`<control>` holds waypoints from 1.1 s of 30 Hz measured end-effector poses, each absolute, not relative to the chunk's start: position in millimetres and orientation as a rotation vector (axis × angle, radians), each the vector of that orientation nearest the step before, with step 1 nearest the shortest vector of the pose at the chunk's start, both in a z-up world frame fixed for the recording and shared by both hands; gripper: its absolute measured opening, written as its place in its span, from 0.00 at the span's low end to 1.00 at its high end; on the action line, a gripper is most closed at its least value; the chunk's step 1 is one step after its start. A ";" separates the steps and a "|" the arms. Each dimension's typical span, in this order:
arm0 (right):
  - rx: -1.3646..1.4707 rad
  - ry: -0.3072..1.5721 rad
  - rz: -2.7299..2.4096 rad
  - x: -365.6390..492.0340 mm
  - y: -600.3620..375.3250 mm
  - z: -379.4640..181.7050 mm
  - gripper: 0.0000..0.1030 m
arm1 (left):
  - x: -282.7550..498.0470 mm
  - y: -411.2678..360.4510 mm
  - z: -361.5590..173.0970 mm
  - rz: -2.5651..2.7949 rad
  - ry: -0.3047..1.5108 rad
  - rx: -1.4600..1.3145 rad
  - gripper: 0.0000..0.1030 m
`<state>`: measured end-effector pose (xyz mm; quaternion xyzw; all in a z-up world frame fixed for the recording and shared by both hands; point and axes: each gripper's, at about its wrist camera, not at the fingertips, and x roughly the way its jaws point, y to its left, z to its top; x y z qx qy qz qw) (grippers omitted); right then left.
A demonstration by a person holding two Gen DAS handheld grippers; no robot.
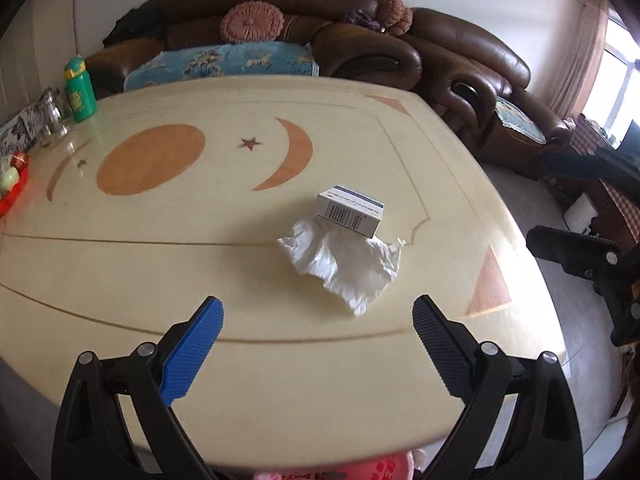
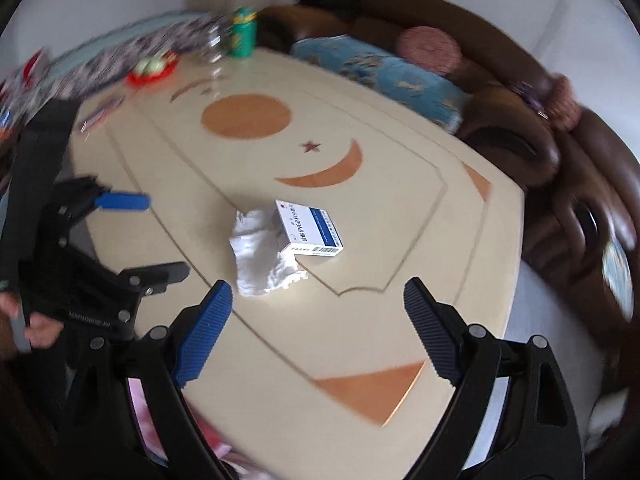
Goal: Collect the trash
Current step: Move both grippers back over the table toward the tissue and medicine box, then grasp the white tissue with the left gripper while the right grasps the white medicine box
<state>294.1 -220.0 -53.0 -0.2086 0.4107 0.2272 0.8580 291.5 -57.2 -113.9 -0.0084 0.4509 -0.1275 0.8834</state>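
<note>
Surface (image 1: 168,264): cream top with inlaid disc, crescent and star; trash near the right-hand end, well apart from the green bottle (image 1: 80,90) and red fruit plate (image 1: 10,196) at the far left.
Crumpled tissue (image 1: 344,266): flat on the surface, far edge touching or tucked under the box; probably soft, best pinched at a raised fold, low to the top.
Small medicine box (image 1: 351,215): lying on its side, at the tissue's far edge; likely light, best squeezed across its narrow faces.
Left hand-held gripper (image 1: 318,326): spread wide, nothing between the pads, short of the tissue.
Right hand-held gripper (image 2: 318,306): equally wide, nothing held, aimed between tissue and box.
</note>
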 end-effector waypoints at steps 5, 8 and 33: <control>-0.517 0.905 0.625 336.7 -220.0 -71.6 0.83 | 313.4 -71.3 -133.5 -0.236 0.965 -0.036 0.90; -0.569 0.927 0.654 354.3 -218.6 -91.2 0.83 | 326.8 -78.5 -145.3 -0.201 0.983 -0.041 0.90; -0.719 0.816 0.674 383.4 -226.2 -177.6 0.83 | 378.5 -94.3 -196.7 -0.176 1.037 -0.005 0.87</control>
